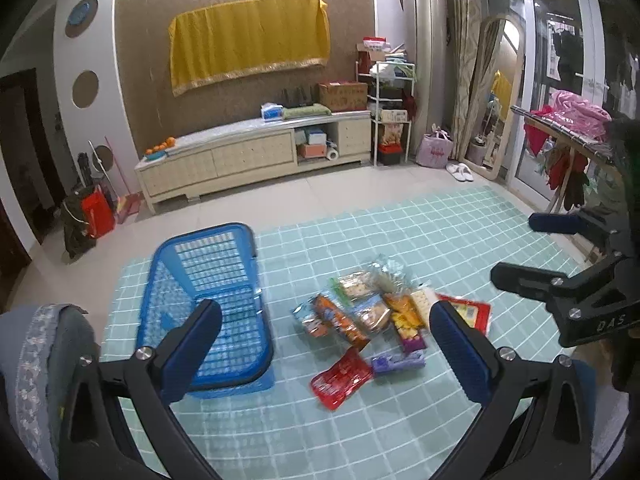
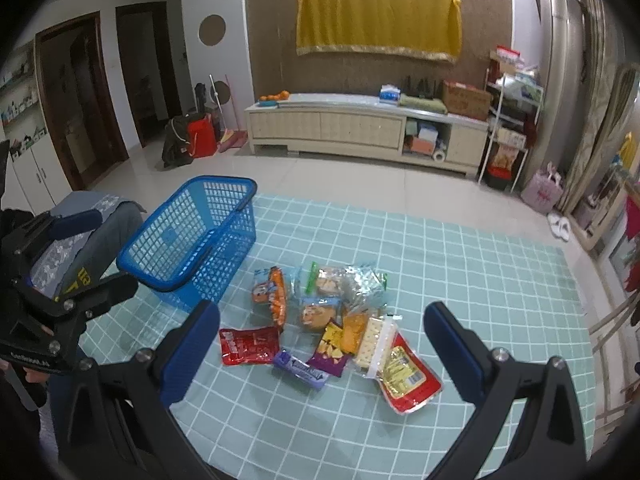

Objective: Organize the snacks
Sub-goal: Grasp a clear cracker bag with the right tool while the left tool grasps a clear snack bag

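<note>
The snack packets [image 2: 328,320] lay heaped in the middle of the desk [image 2: 480,280], just right of the empty blue basket [image 2: 192,240]. They looked light, soft and crinkly, likely slick; the crackers [image 2: 374,342] seemed breakable. I judged the loose red pouch [image 2: 248,346] at the near edge easiest to pinch by its flat seam. The left gripper [image 1: 326,328] and right gripper [image 2: 320,332] hovered over the pile, fingers spread wide, holding nothing. A teal checked cloth covered the desk. Beyond were tiled floor, a low cabinet [image 2: 360,128] and a yellow drape [image 2: 378,24].
</note>
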{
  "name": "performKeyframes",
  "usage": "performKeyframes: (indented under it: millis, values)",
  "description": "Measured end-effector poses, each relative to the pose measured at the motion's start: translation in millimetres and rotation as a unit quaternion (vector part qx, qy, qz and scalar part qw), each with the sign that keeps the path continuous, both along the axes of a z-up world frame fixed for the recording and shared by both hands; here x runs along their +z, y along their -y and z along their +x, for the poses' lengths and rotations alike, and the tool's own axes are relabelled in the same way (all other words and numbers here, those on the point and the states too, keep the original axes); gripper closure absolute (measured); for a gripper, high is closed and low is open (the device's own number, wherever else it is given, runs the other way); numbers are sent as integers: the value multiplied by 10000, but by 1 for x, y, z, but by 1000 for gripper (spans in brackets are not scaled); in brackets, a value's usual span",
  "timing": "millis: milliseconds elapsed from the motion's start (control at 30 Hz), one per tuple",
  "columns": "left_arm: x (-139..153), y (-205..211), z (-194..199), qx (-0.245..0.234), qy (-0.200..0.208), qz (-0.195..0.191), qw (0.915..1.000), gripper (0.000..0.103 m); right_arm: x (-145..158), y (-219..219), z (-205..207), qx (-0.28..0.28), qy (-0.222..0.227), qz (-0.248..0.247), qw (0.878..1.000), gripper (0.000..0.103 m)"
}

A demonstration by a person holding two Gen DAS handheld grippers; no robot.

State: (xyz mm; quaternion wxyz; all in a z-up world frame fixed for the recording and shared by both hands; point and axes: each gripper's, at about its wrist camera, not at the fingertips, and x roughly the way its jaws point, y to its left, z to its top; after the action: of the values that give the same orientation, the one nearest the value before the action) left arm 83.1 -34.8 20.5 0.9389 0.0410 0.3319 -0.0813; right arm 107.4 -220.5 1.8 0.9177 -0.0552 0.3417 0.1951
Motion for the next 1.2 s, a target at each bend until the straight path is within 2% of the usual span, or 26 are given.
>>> performKeyframes:
  millis: [167,200,233,267,333,433,500,600,667,767,833,1000,1100,1200]
  values:
    - [-8,12,30,-66,-246,-283,9993,2,-7,19,31,18,-154,94,9998,0]
    - [-12,15,37,-48,-306,-319,9990,7,-8,21,35,16,-164,93,9998,3]
    - [-15,19,43,-19,-366,-307,9989,14,-11,24,43,45,-184,102,9998,5]
    - [-18,23,49,-13,-421,-286,9987,16,-14,24,48,60,-219,57,9997,7]
    - [-26,30,61,-69,-580,-308,9978,16,-21,26,59,50,-274,-82,9996,10]
    - [-43,37,80,24,-895,-236,9957,17,-32,28,75,205,-430,-37,9989,10]
    - [-57,40,90,126,-1088,-181,9938,21,-43,28,88,273,-574,1,9980,11]
    - [-73,42,100,189,-1303,-240,9910,24,-66,25,102,270,-645,-212,9973,12]
    - [-82,45,102,200,-1304,-187,9911,27,-82,28,107,332,-620,-296,9971,16]
    - [-95,50,108,307,-1309,-42,9909,34,-107,31,122,487,-859,-111,9951,22]
    - [-103,50,113,361,-1361,-69,9900,38,-119,28,129,560,-937,-148,9939,22]
    - [-115,50,126,409,-1467,-15,9883,39,-142,15,153,705,-1096,-350,9909,22]
    - [-121,50,134,431,-1545,-2,9871,39,-155,9,172,534,-1180,-506,9903,22]
    - [-125,50,139,427,-1606,-19,9861,40,-170,1,186,621,-1408,-494,9868,22]
